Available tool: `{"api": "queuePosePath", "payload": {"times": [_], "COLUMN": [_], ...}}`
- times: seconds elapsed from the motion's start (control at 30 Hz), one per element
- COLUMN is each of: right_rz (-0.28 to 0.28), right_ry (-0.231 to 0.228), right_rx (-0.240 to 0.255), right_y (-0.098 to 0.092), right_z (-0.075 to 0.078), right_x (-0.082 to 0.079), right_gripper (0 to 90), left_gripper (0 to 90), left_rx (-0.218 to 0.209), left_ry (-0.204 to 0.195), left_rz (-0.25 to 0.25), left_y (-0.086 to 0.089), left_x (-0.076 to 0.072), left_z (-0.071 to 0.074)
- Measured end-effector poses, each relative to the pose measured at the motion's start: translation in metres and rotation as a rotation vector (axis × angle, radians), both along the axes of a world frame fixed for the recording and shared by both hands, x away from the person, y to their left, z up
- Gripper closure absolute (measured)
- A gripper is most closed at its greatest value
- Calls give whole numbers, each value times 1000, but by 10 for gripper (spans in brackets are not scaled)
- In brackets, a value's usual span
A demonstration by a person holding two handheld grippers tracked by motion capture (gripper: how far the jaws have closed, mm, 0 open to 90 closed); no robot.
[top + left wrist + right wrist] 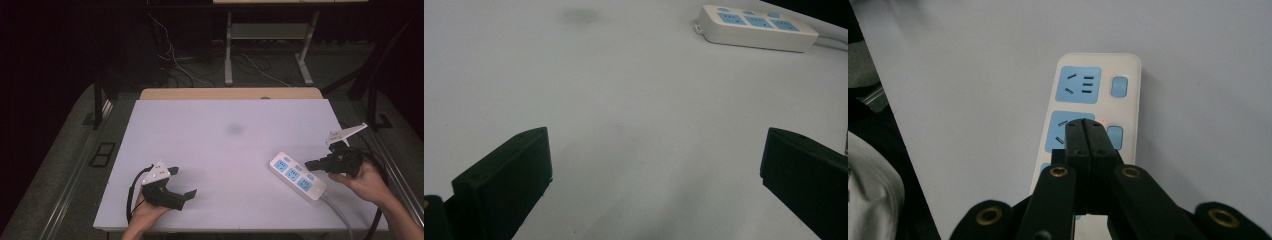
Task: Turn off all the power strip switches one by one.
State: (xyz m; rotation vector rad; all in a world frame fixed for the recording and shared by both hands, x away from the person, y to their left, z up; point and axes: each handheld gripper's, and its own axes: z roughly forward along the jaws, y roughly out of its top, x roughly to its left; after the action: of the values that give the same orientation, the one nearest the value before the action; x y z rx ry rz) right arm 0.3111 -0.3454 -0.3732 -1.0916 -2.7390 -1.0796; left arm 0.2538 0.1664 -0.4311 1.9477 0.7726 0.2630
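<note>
Dark flooring and a tangle of cables are surrounding the white table (220,150), which is lying broad and mostly bare apart from a faint grey smudge (235,129) near its middle. Toward the table's right side the white power strip (297,176) is resting flat, its long axis running diagonally from upper left to lower right in the high view, with its grey cord (336,210) leaving the end nearer the person and the free end pointing toward the table's middle. The right gripper (310,164) is hanging just above the strip, pointing left across its width, and is by far the nearer of the two; its jaws are pressed together with nothing between them, their tips sitting over the middle blue socket (1063,131), beside a small blue switch (1115,137) and a red light. The left gripper (184,183) is waiting well apart at the near left, jaws spread wide and empty, facing the strip across bare tabletop.
</note>
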Motion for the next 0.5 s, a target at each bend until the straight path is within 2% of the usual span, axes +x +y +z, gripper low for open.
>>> {"api": "queuePosePath", "payload": {"times": [0.5], "right_rz": [-6], "right_ry": [-5], "right_rx": [-3], "right_y": [2], "right_z": [10], "right_x": [14], "right_gripper": [900], "left_gripper": [0], "left_rx": [-2], "left_ry": [1], "left_rz": [0], "left_y": [1], "left_x": [0], "left_z": [0]}}
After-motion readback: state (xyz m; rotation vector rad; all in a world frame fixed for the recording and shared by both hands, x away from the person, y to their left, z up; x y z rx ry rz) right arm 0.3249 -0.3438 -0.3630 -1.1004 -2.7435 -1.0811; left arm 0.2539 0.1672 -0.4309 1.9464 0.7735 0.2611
